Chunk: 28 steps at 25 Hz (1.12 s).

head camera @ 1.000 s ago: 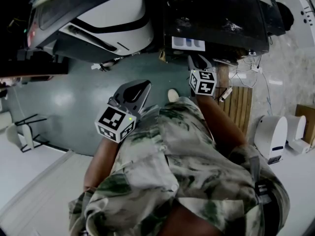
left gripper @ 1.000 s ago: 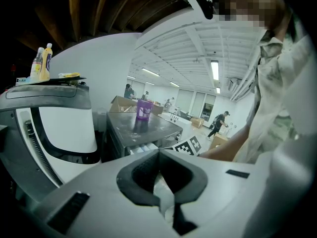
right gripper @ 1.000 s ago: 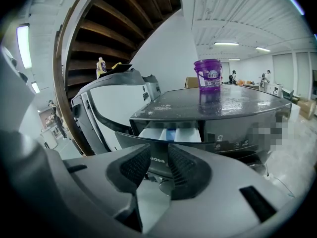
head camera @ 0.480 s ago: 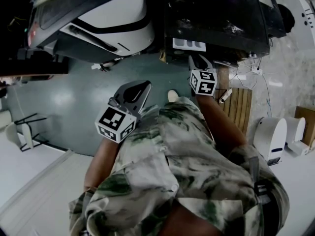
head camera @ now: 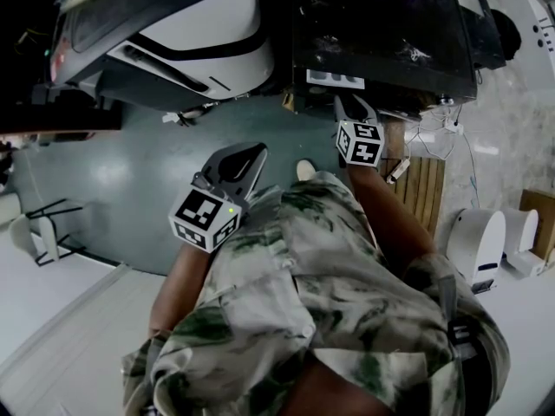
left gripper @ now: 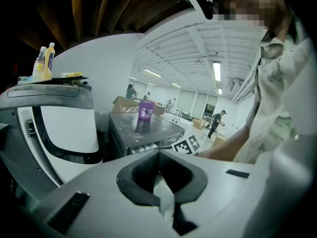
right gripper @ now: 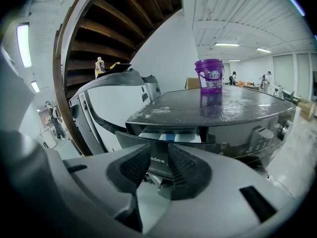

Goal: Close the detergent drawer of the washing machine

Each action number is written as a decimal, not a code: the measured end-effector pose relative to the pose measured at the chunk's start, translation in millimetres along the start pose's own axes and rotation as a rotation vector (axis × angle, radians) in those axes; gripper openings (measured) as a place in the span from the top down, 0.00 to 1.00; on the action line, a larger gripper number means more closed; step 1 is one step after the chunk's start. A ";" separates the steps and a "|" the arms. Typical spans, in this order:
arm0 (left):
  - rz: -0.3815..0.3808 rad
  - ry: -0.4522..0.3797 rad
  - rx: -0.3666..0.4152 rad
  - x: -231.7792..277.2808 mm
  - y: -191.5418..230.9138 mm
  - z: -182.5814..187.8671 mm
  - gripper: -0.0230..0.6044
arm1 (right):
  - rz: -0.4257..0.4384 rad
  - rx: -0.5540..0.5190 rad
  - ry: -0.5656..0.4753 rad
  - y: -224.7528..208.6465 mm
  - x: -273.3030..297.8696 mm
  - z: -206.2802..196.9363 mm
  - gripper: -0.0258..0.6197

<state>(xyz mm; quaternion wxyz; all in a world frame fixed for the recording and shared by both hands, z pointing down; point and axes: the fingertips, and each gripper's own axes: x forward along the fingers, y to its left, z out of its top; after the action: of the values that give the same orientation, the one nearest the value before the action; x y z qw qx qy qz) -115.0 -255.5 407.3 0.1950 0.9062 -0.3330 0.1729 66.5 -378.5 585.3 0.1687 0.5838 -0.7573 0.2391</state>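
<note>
While the left tool (left gripper: 159,151) sits closed, the right tool (right gripper: 158,150) (half-open) faces the drawer (right gripper: 171,137).

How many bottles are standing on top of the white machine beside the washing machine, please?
2. The left bottle and the right bottle stand side by side on top of the white machine, near its left edge in the left gripper view. Others may be hidden.

your loose cloth shirt (head camera: 295,284) is blotched camouflage in green and cream. the glossy dark grey metal washing machine top (right gripper: 237,108), flecked with white, carries a purple plastic bucket (right gripper: 209,75). the dark-fronted plastic detergent drawer (right gripper: 171,137) shows white and blue compartments.
</note>
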 end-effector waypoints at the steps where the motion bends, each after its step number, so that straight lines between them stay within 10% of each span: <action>1: 0.001 0.000 0.000 -0.1 0.9 0.0 0.93 | -0.001 0.000 -0.001 -0.1 0.8 0.7 0.76; 28: 0.017 0.011 -0.012 9.3 25.7 8.9 0.93 | -0.013 0.007 -0.007 -8.0 28.8 20.1 0.76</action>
<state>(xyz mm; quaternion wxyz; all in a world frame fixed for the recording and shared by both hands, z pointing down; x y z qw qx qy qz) -123.9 -282.7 409.9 0.2008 0.9013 -0.3404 0.1777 67.1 -414.6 585.3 0.1656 0.5902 -0.7532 0.2387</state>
